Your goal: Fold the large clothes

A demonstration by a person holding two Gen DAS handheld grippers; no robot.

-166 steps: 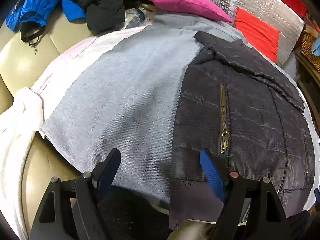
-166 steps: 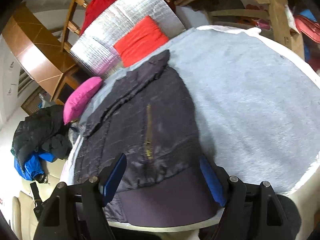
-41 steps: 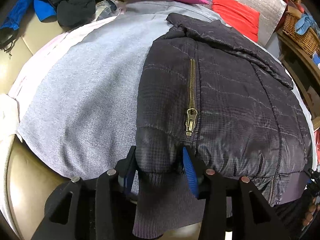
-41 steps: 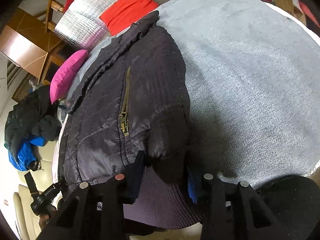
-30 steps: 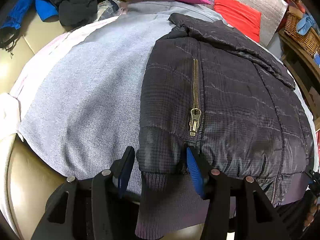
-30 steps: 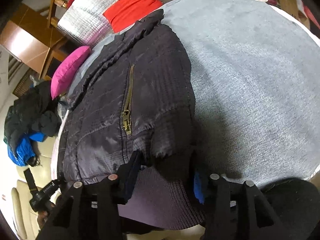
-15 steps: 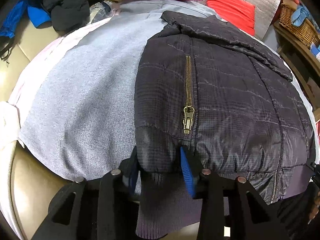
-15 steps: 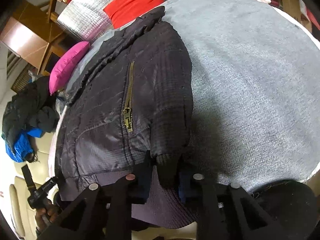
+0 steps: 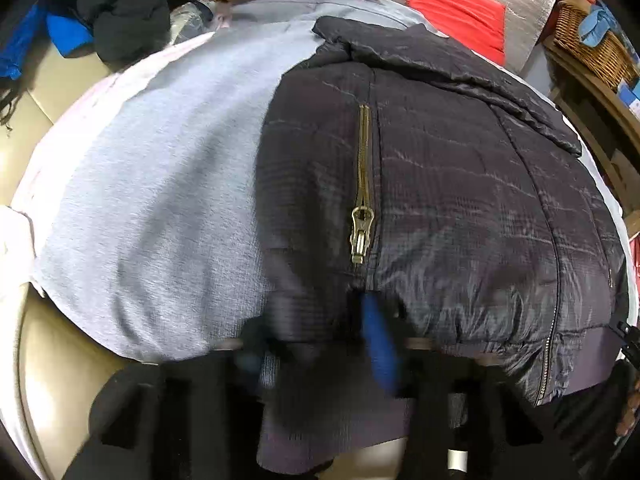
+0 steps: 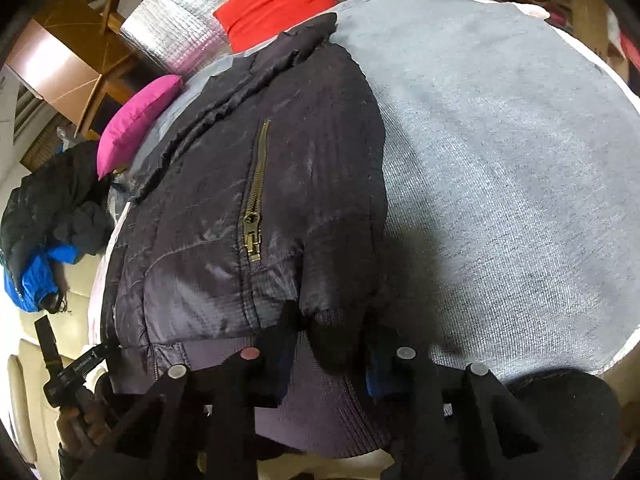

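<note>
1. Quilted dark nylon fills the centre and right of my left wrist view: the jacket (image 9: pixel 440 208) lies spread on a grey knit cover (image 9: pixel 160 184), its brass zipper (image 9: pixel 362 216) running down mid-frame. At lower centre my left gripper (image 9: pixel 316 344) is closed on a puffed fold of the hem, just left of the zipper pull (blurred, but the blue pads sit tight against the cloth). I judge the shell slick and springy, light for its bulk; the ribbed waistband below offers a surer hold than the nylon.

2. My right wrist view shows the same jacket at centre left, collar toward the upper middle. My right gripper (image 10: pixel 332 356) at the bottom pinches the hem's other corner, fabric bunched between its pads, so it has a hold. Padding this soft will likely bulge back after folding.

3. Around it: grey cover over a pale cushioned seat, a pink pillow (image 10: pixel 136 120) at left, a red cushion (image 10: pixel 276 4) on silver foil sheeting up top, a wicker basket (image 9: pixel 592 48) and a heap of dark and blue clothes (image 10: pixel 40 232) at the edges.
</note>
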